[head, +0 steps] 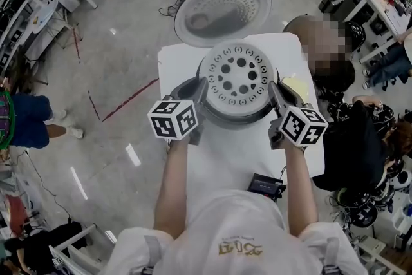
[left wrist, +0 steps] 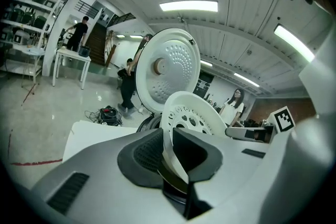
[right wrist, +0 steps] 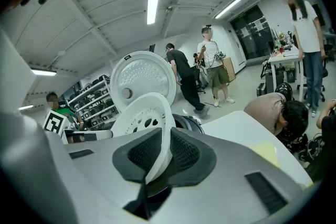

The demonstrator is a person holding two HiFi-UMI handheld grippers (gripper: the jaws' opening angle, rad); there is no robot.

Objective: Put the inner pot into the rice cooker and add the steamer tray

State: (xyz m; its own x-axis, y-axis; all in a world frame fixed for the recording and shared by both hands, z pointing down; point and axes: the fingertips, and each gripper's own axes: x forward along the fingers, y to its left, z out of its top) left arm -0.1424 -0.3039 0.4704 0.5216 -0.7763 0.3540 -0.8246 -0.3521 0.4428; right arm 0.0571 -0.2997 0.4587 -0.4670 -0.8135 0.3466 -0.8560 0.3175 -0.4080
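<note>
On my left gripper (left wrist: pixel 169 141) the fingers (left wrist: pixel 143 157) stand narrow. The thin white rim of the steamer tray (head: pixel 239 79) runs up between them and lies against the left pad, so I take it as gripped. The right gripper (right wrist: pixel 164 150) reads the same way, its fingers (right wrist: pixel 185 153) narrow and the tray's rim pinched between the ribbed pads. In the head view the left gripper has the tray at its 9 o'clock edge and the right gripper at its 3 o'clock edge. The marker cubes (head: pixel 174 118) ride just behind them, toward me.

The tray is round and white, pierced with a ring of large holes and smaller slots. It lies level over the mouth of the rice cooker (head: pixel 239 118), whose dark grey collar shows round the tray's 6 o'clock side. I can't tell whether the tray is fully seated or just above the rim. The cooker's lid (head: pixel 222 13) stands open at 12 o'clock, its dimpled inner face turned to me.

The cooker stands toward the 12 o'clock end of a white counter (head: pixel 225 158). A yellow note (head: pixel 295 85) lies at the cooker's 3 o'clock, just beside the right gripper. A small black box (head: pixel 266 187) rests at 5 o'clock by the counter's near edge. A person (right wrist: pixel 268 105) crouches off the counter's 2 o'clock corner, and others stand on the shiny floor (head: pixel 116 42) beyond 12 o'clock.
</note>
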